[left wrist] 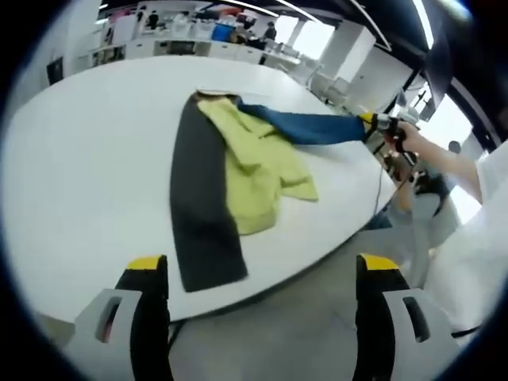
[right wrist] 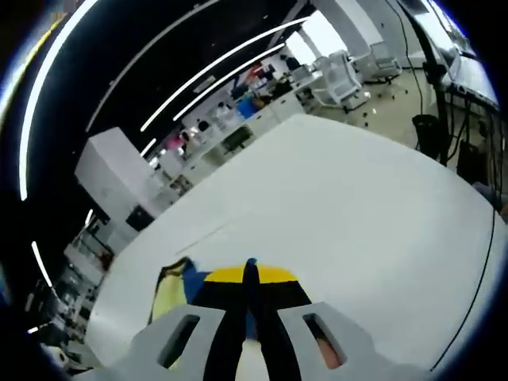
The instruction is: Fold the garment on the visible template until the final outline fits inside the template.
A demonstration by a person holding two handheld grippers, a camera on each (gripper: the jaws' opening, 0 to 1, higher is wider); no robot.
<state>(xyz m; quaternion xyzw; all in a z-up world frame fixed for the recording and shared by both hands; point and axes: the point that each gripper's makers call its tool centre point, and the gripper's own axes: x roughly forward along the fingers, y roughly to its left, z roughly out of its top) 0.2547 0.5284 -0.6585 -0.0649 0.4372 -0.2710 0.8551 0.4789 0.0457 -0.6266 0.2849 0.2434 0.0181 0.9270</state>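
From the left gripper view, the left gripper [left wrist: 262,274] hangs off the near edge of the white bench [left wrist: 79,175], its two yellow-tipped fingers [left wrist: 147,263] spread wide, released, nothing between them. Beyond them, a long dark template [left wrist: 202,206] lies flat on the bench, running from the near edge toward the far side. Draped over its right half is the garment [left wrist: 258,163], a yellow-green body bunched and creased, part on the template and part spilling right onto bare bench. From its far end a blue sleeve [left wrist: 309,127] stretches out to the right, pulled taut above the bench. At the end of that sleeve, the right gripper [left wrist: 379,125] has it pinched, a person's hand [left wrist: 409,139] behind the tool and a white sleeve [left wrist: 484,206] farther right. Past the bench edge, grey floor, and far off, desks and shelving in a bright open room.

Over in the right gripper view, the right gripper [right wrist: 250,274] shows its fingers [right wrist: 222,278] clenched tight together, with a sliver of blue cloth poking out at the tips. Just left of the tips, the garment [right wrist: 171,290] peeks out, yellow with blue beside it, low against the bench [right wrist: 341,198]. The white bench spreads away far and right. A dark cable [right wrist: 480,270] curves along the right edge, and there are office chairs [right wrist: 345,75] at the far right.
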